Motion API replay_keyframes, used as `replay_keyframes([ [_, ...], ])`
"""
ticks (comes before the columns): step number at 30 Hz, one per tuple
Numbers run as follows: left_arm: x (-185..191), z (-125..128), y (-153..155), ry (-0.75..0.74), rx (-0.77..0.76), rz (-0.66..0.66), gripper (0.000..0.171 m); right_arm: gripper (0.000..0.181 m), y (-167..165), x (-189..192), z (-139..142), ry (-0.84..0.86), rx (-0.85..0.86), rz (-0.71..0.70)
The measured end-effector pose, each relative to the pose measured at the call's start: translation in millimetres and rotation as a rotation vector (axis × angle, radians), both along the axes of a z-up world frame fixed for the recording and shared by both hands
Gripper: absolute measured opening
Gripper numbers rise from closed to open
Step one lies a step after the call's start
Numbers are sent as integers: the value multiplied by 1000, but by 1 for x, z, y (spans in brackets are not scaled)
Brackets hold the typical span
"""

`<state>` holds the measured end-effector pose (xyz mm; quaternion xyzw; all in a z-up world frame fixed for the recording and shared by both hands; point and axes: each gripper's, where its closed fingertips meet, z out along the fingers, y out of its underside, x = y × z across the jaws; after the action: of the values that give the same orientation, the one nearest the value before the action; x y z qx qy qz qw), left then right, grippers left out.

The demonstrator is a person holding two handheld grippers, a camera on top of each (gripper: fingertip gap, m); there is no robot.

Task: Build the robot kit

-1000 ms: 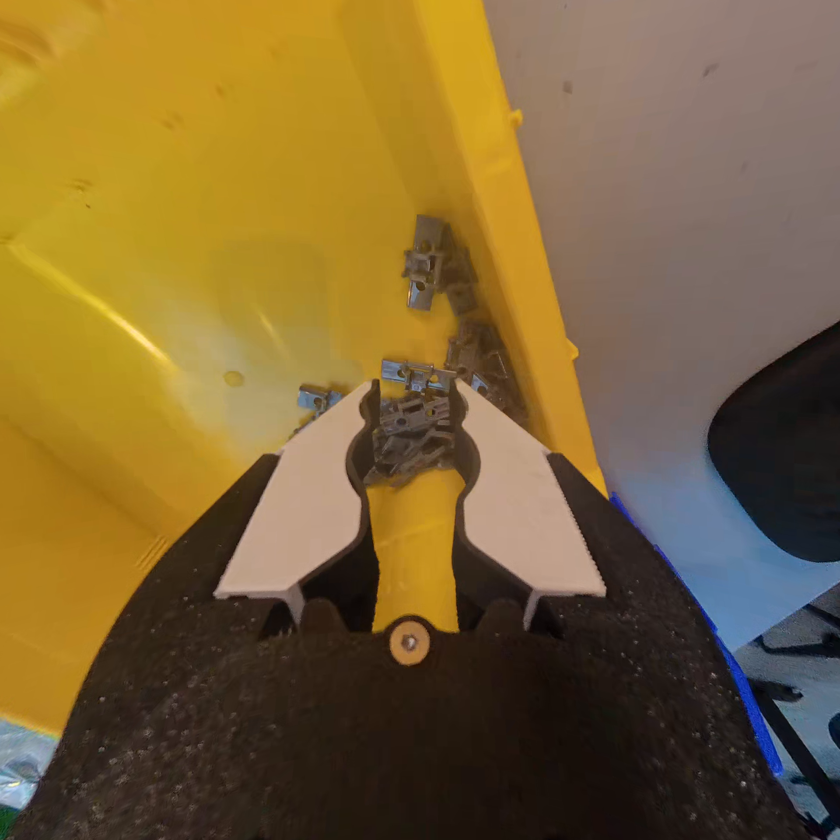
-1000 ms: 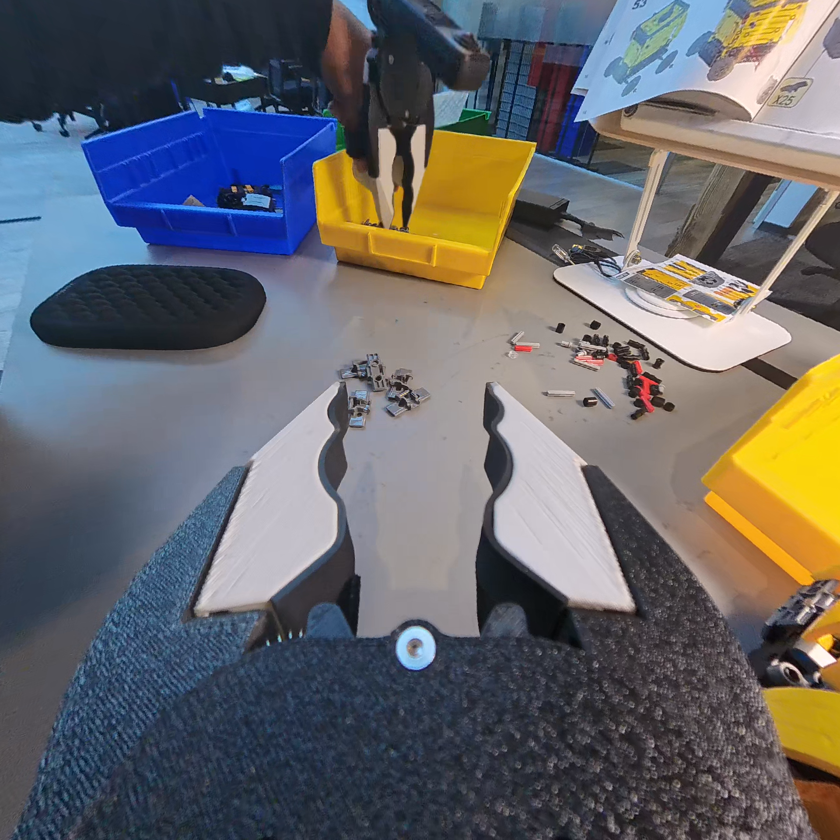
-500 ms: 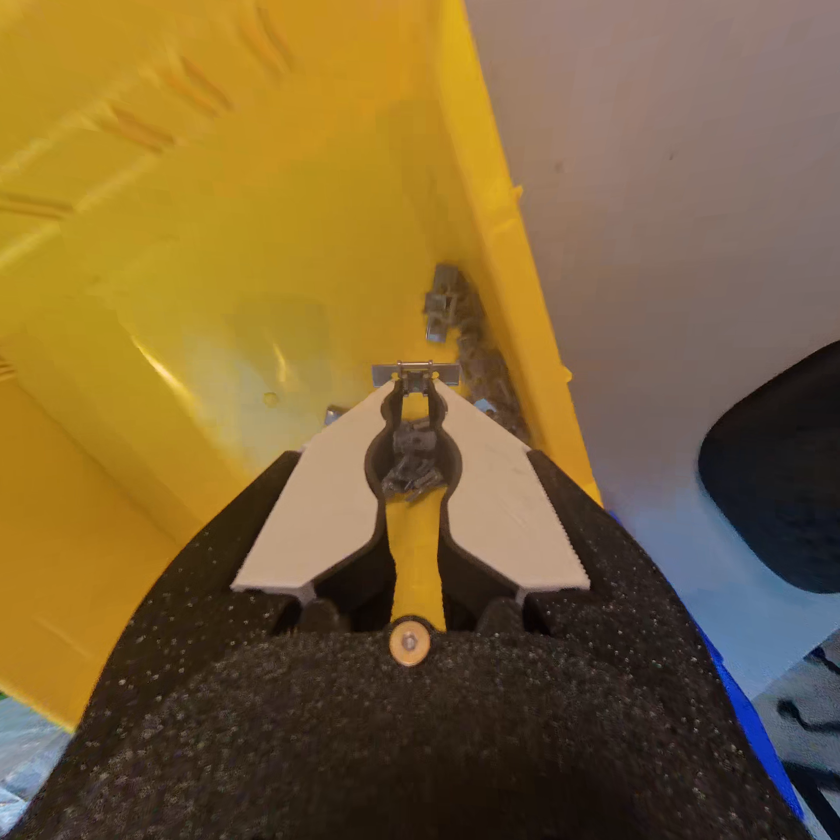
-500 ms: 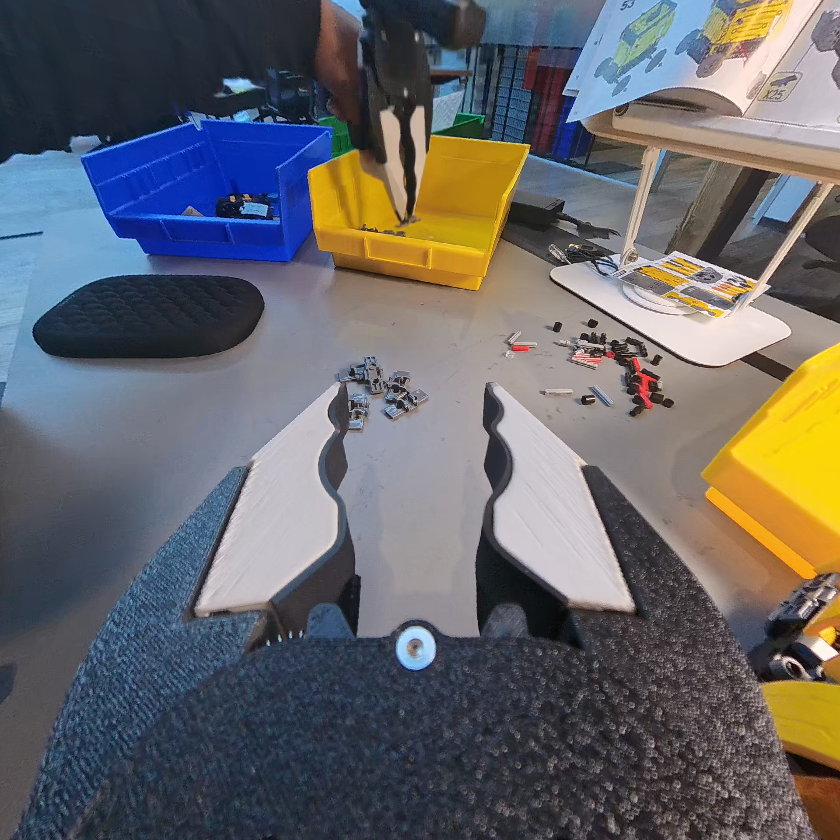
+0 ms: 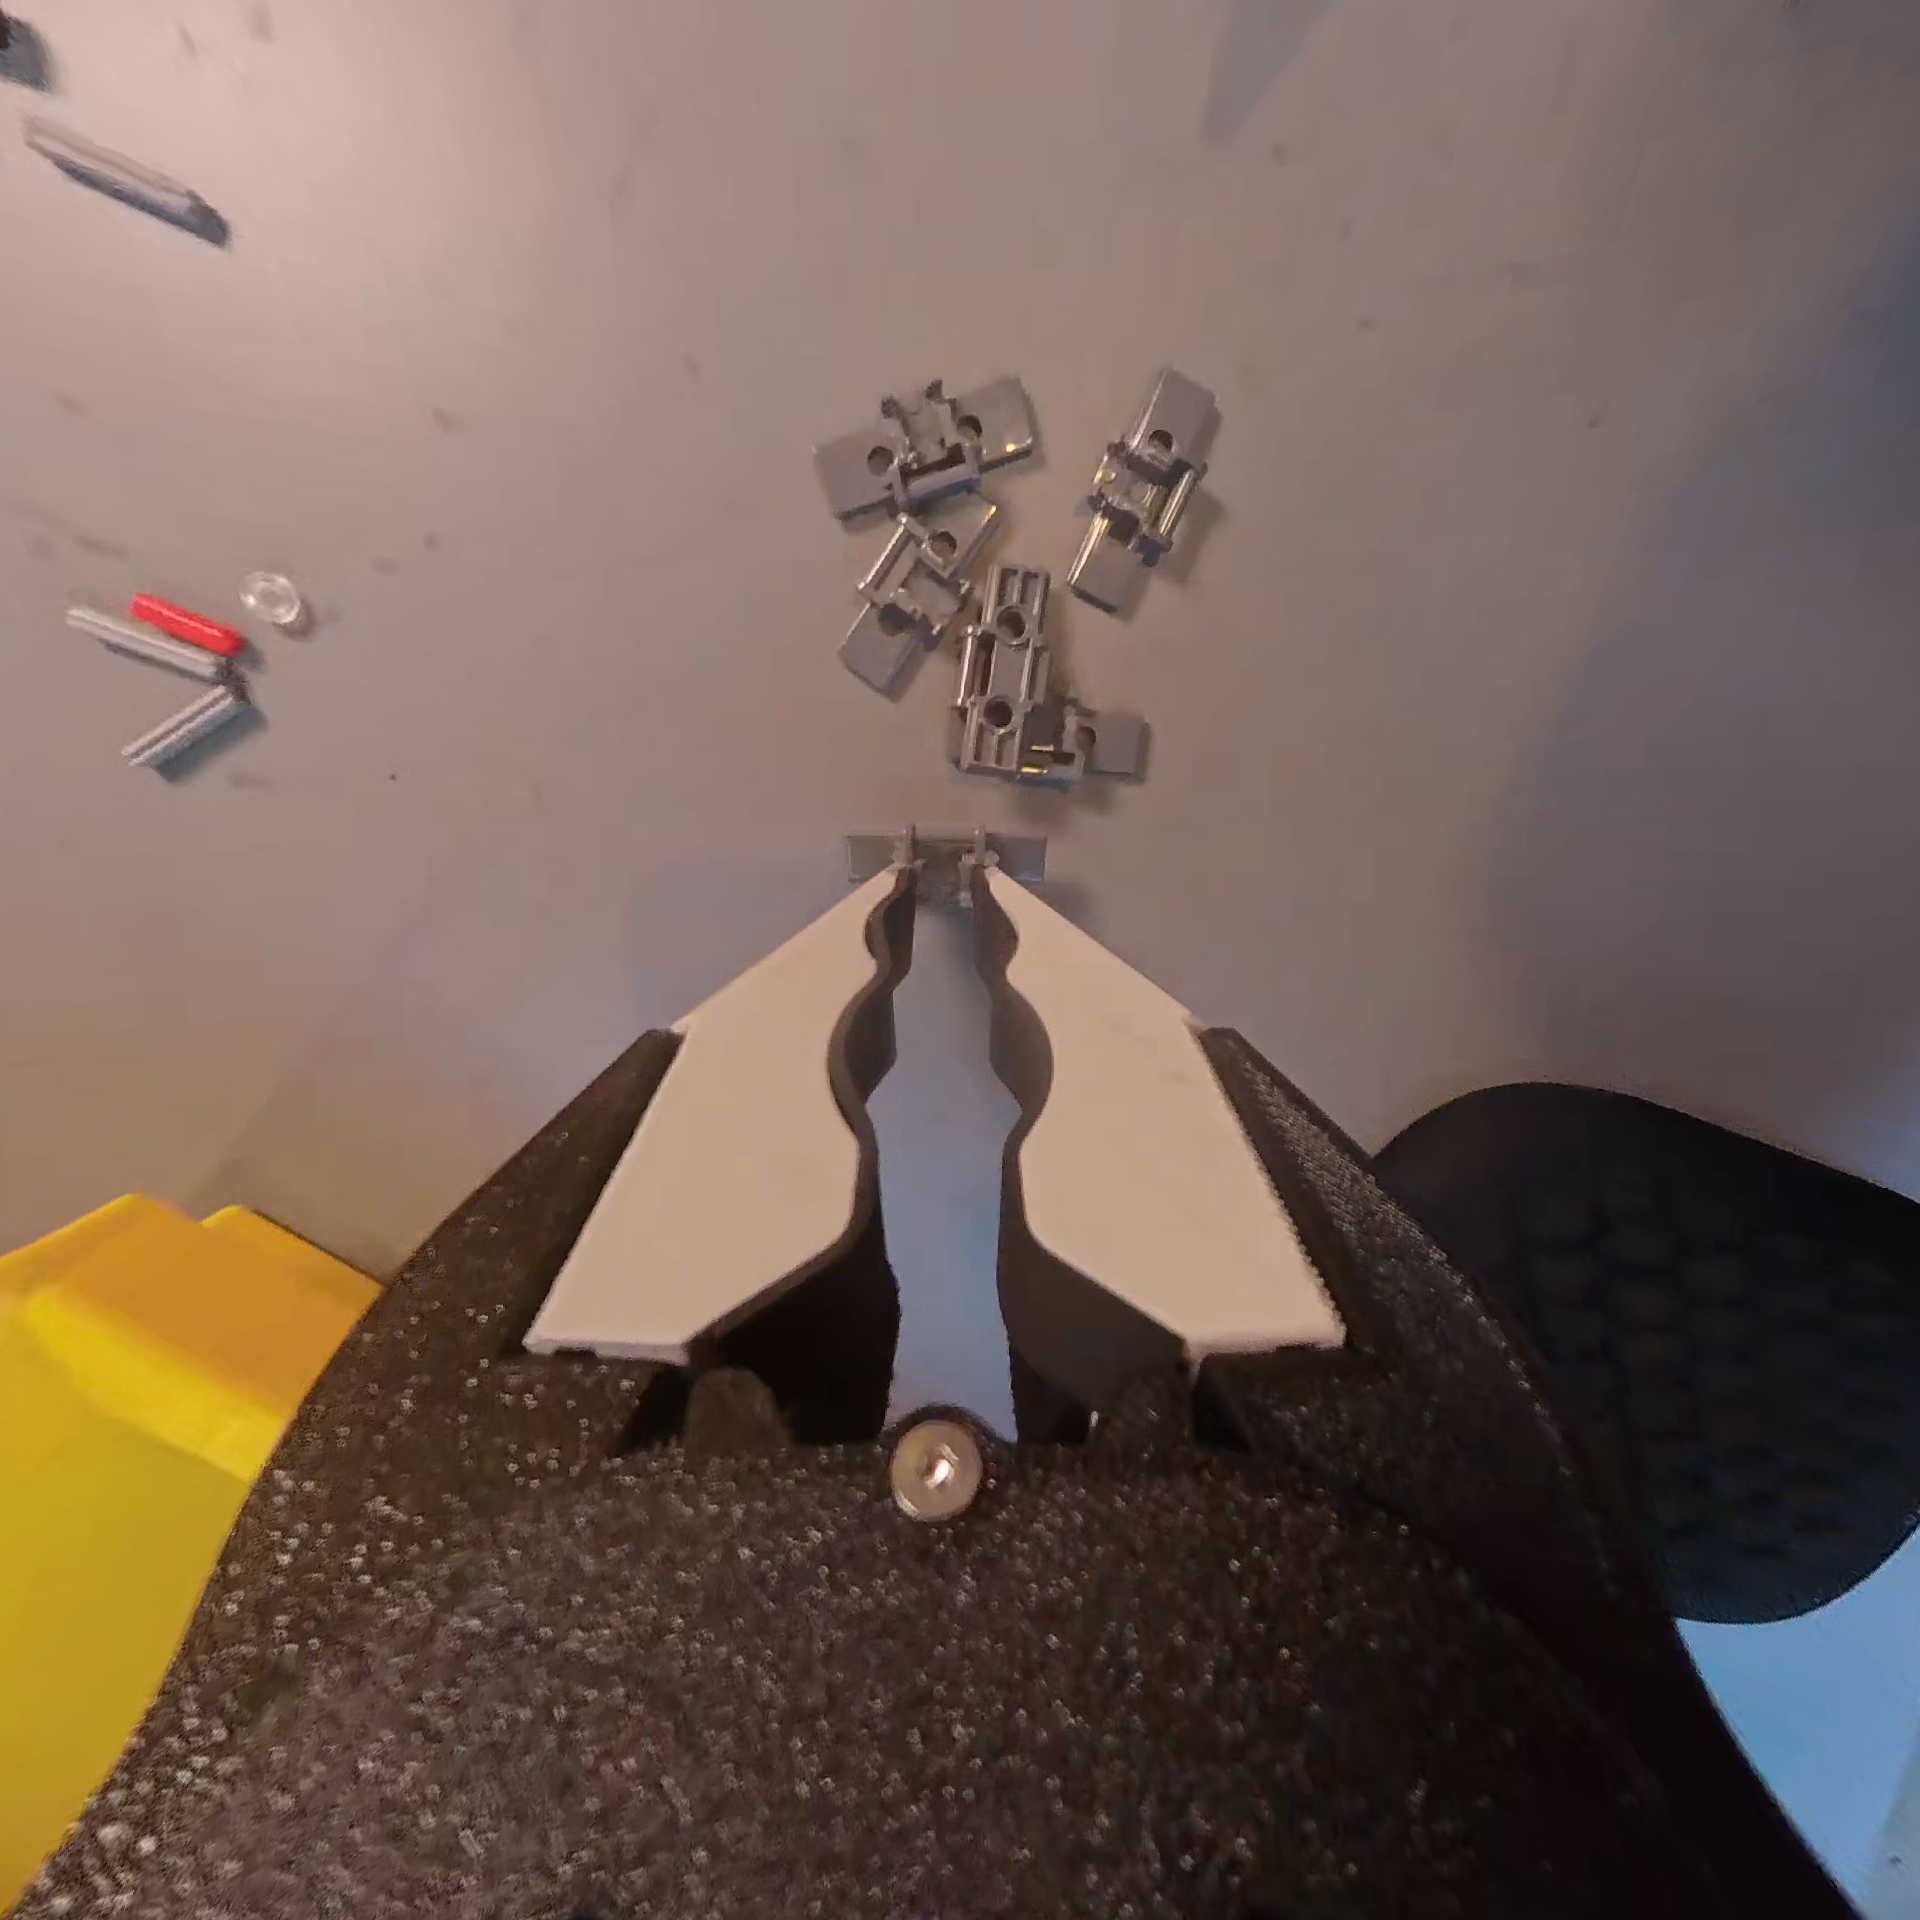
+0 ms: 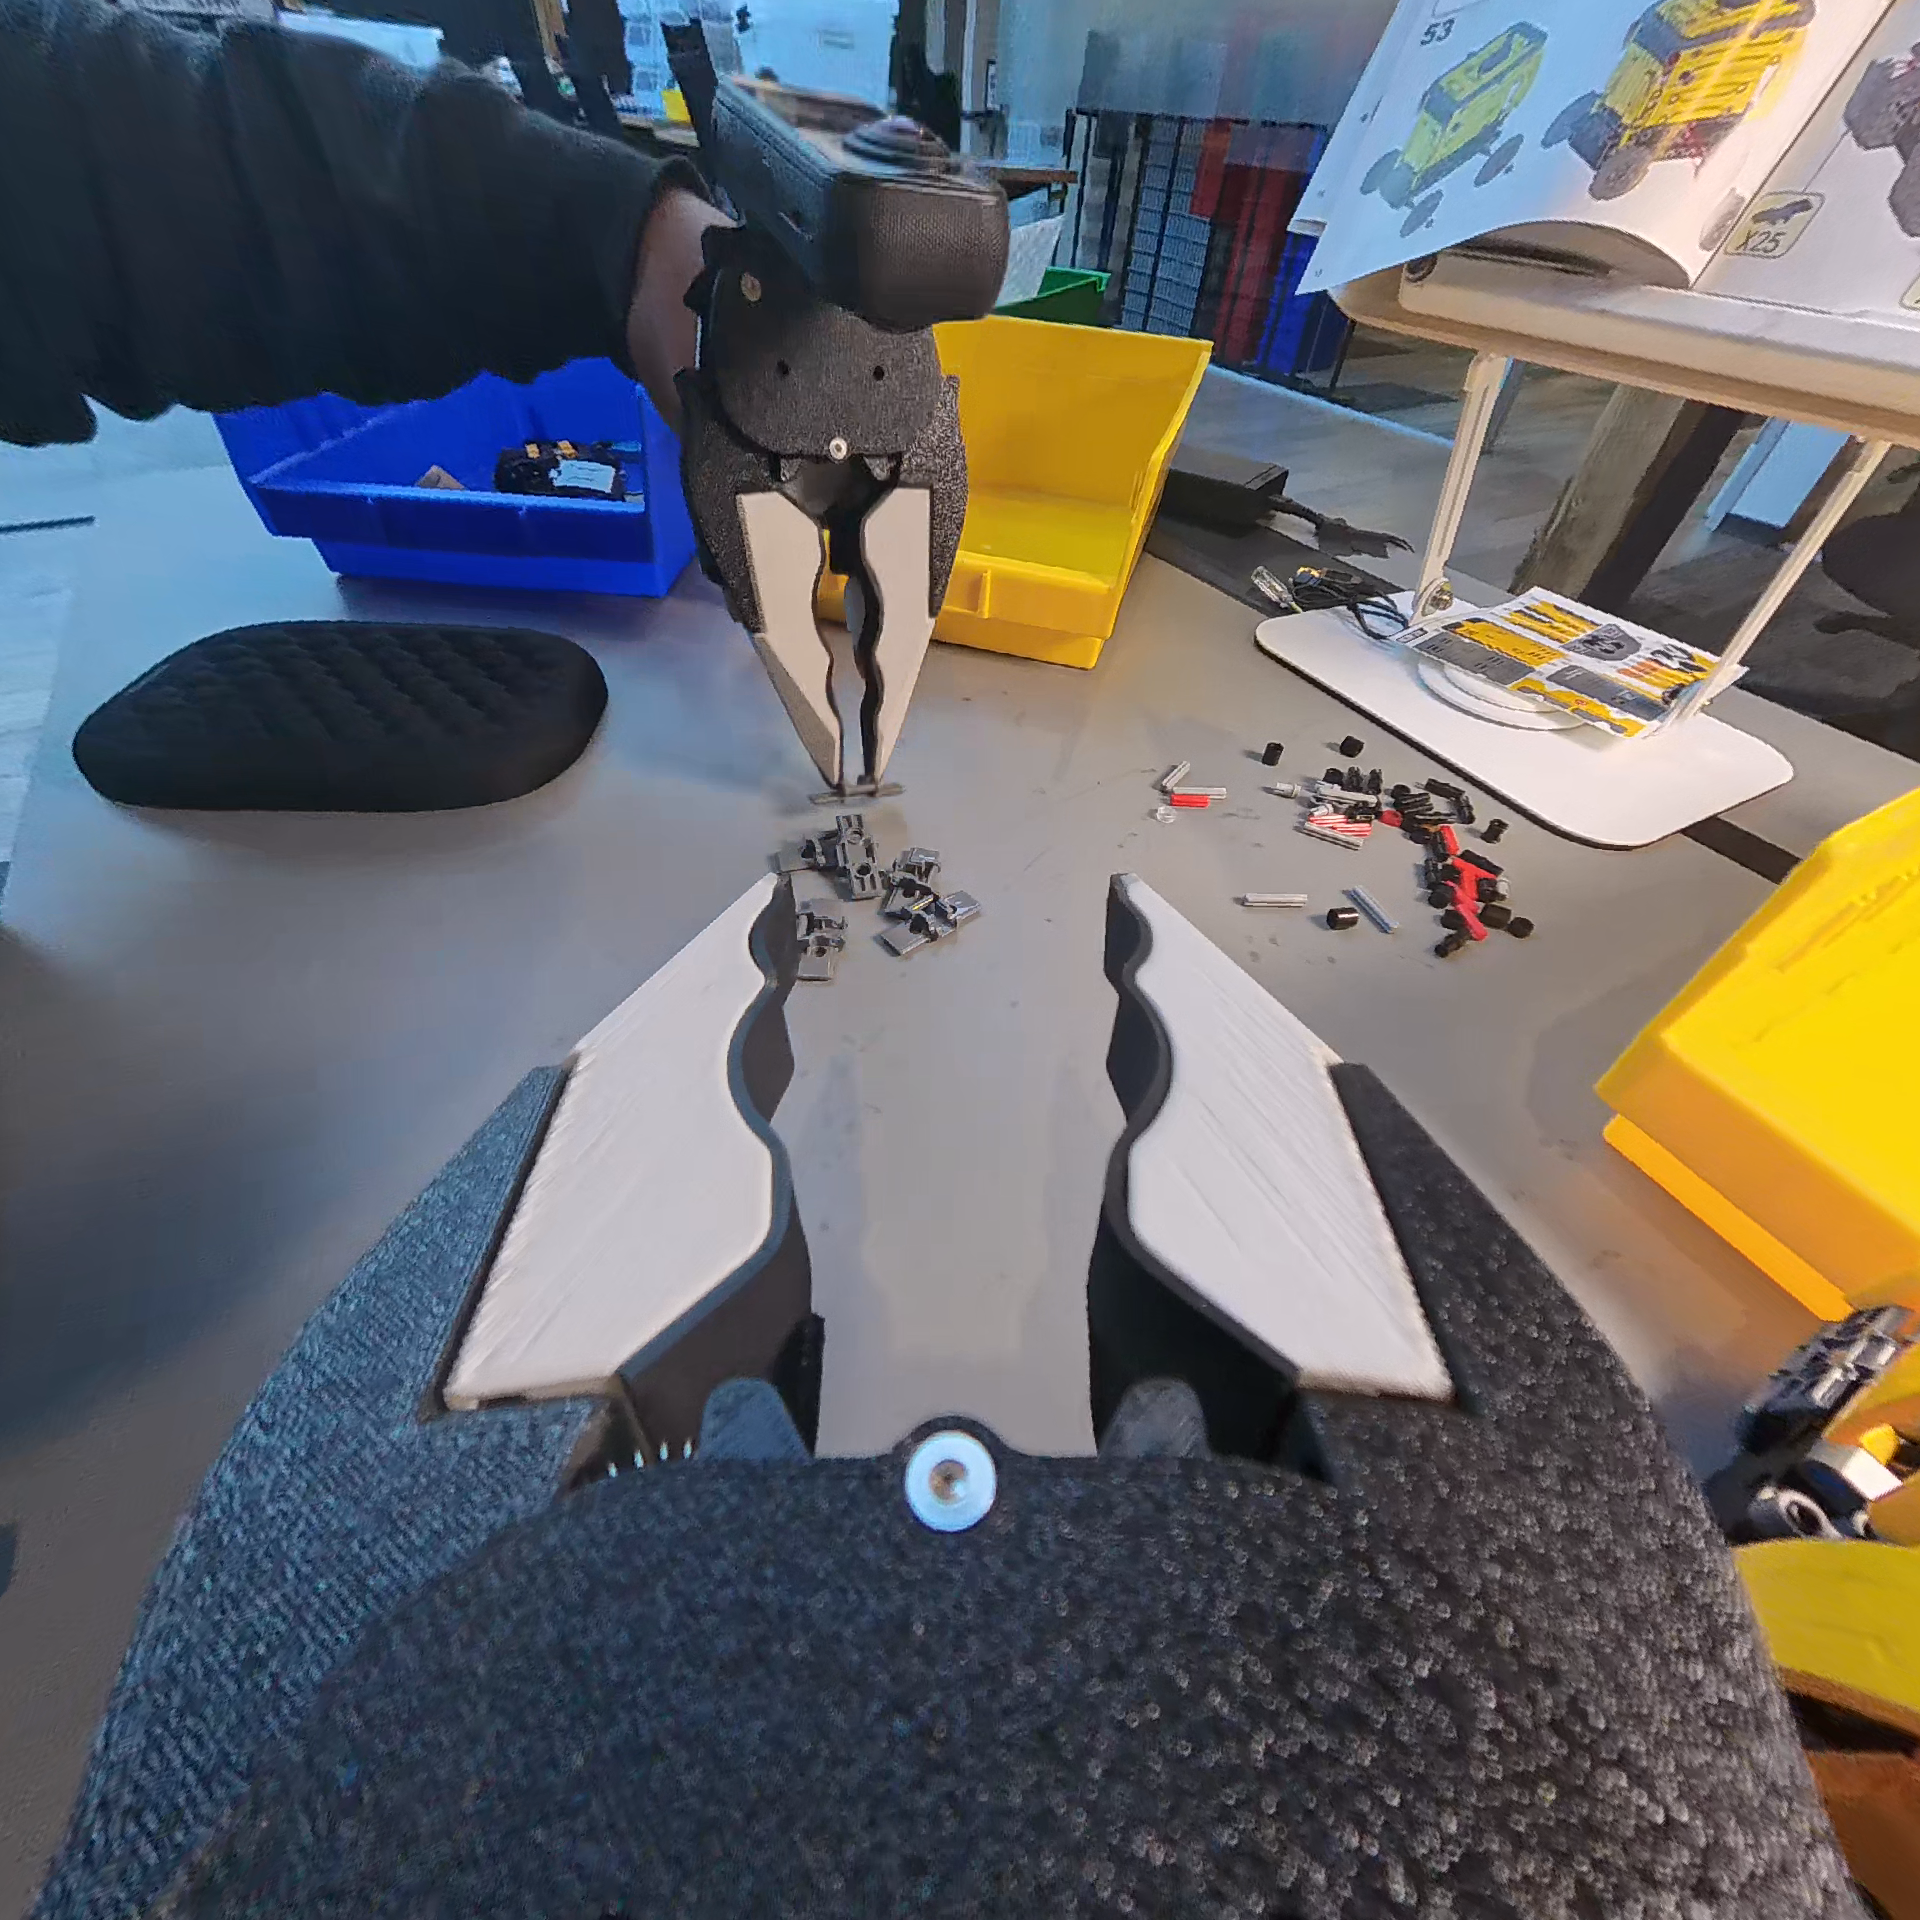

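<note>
Left wrist view
My left gripper (image 5: 943,868): I have it pinched on a grey tread link (image 5: 943,850), fingers close together, the link lying crosswise at the tips and sticking out on both sides.
Height: the link hangs above the grey table (image 5: 520,416); I cannot tell whether it touches.
Link pile (image 5: 997,582): several matching grey links lie loose on the table just ahead of my tips, some overlapping.
Left side: a few grey pins, a red pin (image 5: 185,619) and a small clear round stud (image 5: 275,598) sit well apart from the pile.
Corners: a yellow bin (image 5: 135,1382) at lower left, a black quilted pad (image 5: 1662,1351) at lower right.

Right wrist view
My right gripper (image 6: 943,904): I hold it wide apart and empty, low over bare table, its left finger (image 6: 665,1122) just beside the nearest links of the pile (image 6: 873,899).
My left gripper (image 6: 854,774): seen from the front, pointing down, the held link (image 6: 855,792) just behind the pile; my dark sleeve (image 6: 312,208) reaches in from the left.
Behind: a blue bin (image 6: 468,520) and the yellow bin (image 6: 1060,499) stand side by side; the black pad (image 6: 343,712) lies left of the pile.
Right: black, red and grey small parts (image 6: 1392,852) are scattered before a white stand (image 6: 1538,748) that carries an open picture booklet (image 6: 1621,135).
Far right: another yellow bin (image 6: 1787,1060).
</note>
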<state>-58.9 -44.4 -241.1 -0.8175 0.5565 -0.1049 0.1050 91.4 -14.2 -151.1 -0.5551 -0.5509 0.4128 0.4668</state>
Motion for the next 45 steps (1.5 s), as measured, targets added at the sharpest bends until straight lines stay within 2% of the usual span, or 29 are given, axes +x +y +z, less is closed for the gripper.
replay_keyframes([
  [3,2,3,-2,20,18,-29,21,60,0,0,1,6,-5,2],
  [6,-15,35,15,4,97,33,20,60,0,1,2,10,-1,3],
  [8,-48,63,33,20,156,124,20,60,-1,1,2,11,-1,6],
  [10,-97,79,47,77,172,243,22,60,-2,1,2,11,-2,10],
  [12,-153,74,49,173,105,366,27,60,-2,1,2,10,-2,13],
  [16,-232,37,39,319,-20,511,29,60,-1,2,3,17,-5,9],
  [21,-251,10,36,287,-99,585,34,60,2,2,3,23,-29,5],
  [25,-255,0,32,301,-153,565,32,60,2,2,1,17,-32,5],
  [28,-254,-2,29,289,-186,562,18,60,3,2,2,22,-36,1],
  [32,-252,-2,31,287,-178,552,15,60,3,2,2,24,-40,2],
  [34,-250,4,32,280,-156,543,15,60,3,2,2,25,-38,3],
  [36,-240,21,39,239,-96,536,15,60,3,3,3,28,-37,3],
  [38,-211,49,46,143,-21,492,15,60,3,3,3,28,-38,4],
  [41,-133,82,39,-12,47,336,15,60,2,2,2,21,-36,9],
  [43,-82,83,28,-54,72,218,15,60,1,1,2,17,-28,11],
  [45,-43,67,18,-75,65,139,15,60,0,1,1,14,-22,10],
])
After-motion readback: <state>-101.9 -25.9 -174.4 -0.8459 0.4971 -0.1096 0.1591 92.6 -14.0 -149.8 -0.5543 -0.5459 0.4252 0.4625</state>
